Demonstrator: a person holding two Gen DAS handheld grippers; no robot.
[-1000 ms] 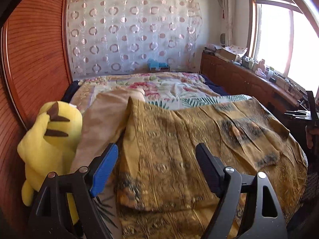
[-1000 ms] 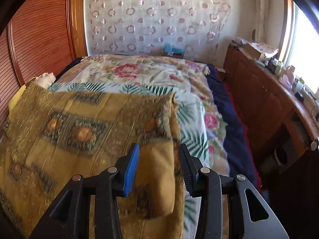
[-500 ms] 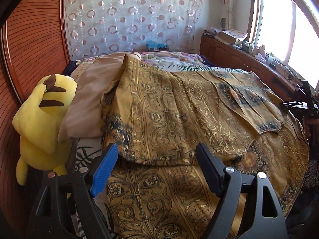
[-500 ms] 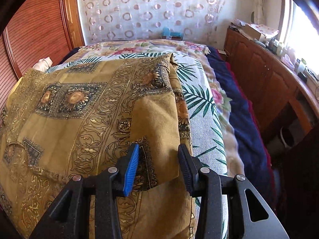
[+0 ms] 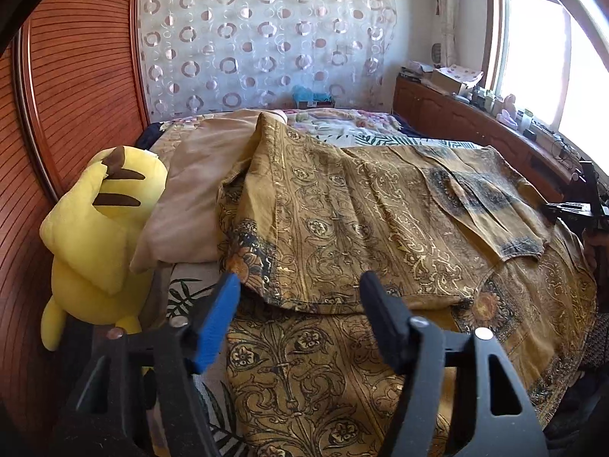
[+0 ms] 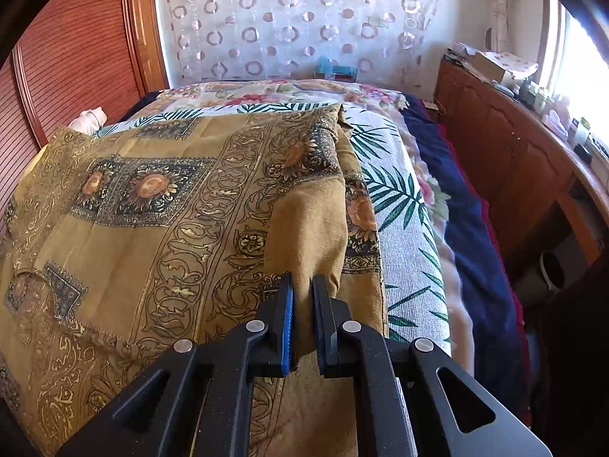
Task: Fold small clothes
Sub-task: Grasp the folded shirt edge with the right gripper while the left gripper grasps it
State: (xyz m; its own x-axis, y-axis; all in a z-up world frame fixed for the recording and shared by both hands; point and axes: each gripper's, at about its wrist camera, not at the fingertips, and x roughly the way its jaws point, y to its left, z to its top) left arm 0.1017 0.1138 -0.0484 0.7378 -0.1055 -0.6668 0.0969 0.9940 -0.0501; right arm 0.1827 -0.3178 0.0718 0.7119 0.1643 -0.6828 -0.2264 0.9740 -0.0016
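Two black handheld grippers fill the bottom of their own camera views, both working on one mustard-gold patterned garment [image 5: 380, 228] spread over a bed.

In the right wrist view, the right gripper [image 6: 302, 297] sits at bottom centre. Its jaws are closing and have nearly met, pinching a plain-coloured fold of the garment's edge [image 6: 308, 228] that runs up from between the pads. To the right of the fold lies the bedspread with green palm leaves [image 6: 399, 205], and past that a dark blue blanket [image 6: 468, 228].

In the left wrist view, the left gripper [image 5: 300, 297] at bottom centre has its jaws closing but still standing apart. The folded-over hem of the garment [image 5: 323, 304] lies just ahead of and between the fingertips; the pads do not press on it yet. At the left of the frame a yellow plush toy [image 5: 99, 236] leans by a beige pillow [image 5: 198, 190]. At the far right edge the other gripper shows only as a small dark shape.

Farther back, in the upper part of both views, hang a white curtain with ring patterns [image 6: 297, 19], a wooden panel [image 5: 76, 76] at the upper left and a bright window [image 5: 533, 57] at the upper right.

The step appears to be taking hold of both near corners before a fold. Next, the left gripper likely needs to finish clamping the hem, then both should lift together evenly so the cloth does not skew.
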